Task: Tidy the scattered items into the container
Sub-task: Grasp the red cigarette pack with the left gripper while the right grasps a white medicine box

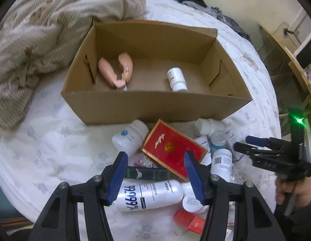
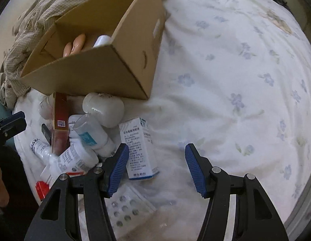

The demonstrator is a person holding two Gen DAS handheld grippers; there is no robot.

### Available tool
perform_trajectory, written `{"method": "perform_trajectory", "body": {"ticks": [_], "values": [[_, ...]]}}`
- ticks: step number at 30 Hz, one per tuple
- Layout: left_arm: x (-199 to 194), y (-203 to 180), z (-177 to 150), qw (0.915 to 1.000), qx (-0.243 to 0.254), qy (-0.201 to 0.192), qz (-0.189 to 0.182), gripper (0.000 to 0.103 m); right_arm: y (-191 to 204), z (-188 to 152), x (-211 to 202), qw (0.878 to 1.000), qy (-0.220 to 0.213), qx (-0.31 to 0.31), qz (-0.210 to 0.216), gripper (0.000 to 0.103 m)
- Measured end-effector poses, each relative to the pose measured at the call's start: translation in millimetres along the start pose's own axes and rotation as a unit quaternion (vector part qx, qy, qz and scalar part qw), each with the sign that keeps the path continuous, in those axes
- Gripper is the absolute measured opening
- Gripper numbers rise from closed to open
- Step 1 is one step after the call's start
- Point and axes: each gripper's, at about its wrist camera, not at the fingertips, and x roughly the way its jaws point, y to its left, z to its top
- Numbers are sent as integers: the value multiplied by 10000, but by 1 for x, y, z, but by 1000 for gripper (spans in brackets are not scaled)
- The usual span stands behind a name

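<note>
the left gripper [image 1: 156, 172] is hanging wide open, holding nothing, over the pile. the red box [image 1: 173, 149] is lying right between its fingers, long side slanting from far-left to near-right. the right gripper [image 2: 157, 167] is wide open and empty too, with a white carton [image 2: 138, 148] just by its left finger. the left one looks nearer the red box. the cardboard box [image 1: 155, 108], just behind the pile, is holding two things: one pink clip [image 1: 117, 70] and one white bottle [image 1: 176, 79].
</note>
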Motion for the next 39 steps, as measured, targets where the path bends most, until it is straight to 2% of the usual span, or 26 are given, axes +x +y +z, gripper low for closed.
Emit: {"method": "perform_trajectory", "body": {"ticks": [4,7,11,13,15,17,19,22,33,39], "values": [[10,7,-1,9988,-301,295,-258,59,7,2,7,10000,13,-55,65,62],[27,14,-3,9932,-653,782,-572,59,16,0,11,9998,108,-154,67,62],[40,16,3,9868,-994,1045,-738,59,24,-3,8,9995,139,-297,8,62],[45,14,8,9860,-1112,1058,-646,60,24,-4,6,9994,168,-289,12,62],[53,11,13,9837,-1289,1137,-526,68,24,-6,4,9994,208,-286,18,62],[62,8,14,9804,-1452,1262,-427,69,24,-7,1,9993,242,-277,2,62],[63,3,17,9807,-1472,1225,-385,75,21,-8,1,9994,276,-230,12,62],[66,-3,20,9802,-1555,1179,-334,78,18,-10,3,9994,317,-130,53,62],[71,-20,19,9658,-2030,1340,-900,79,18,-13,-3,9991,406,6,79,62],[78,-36,19,9640,-2076,1394,-901,79,22,-19,-4,9989,465,-84,-60,62]]}}
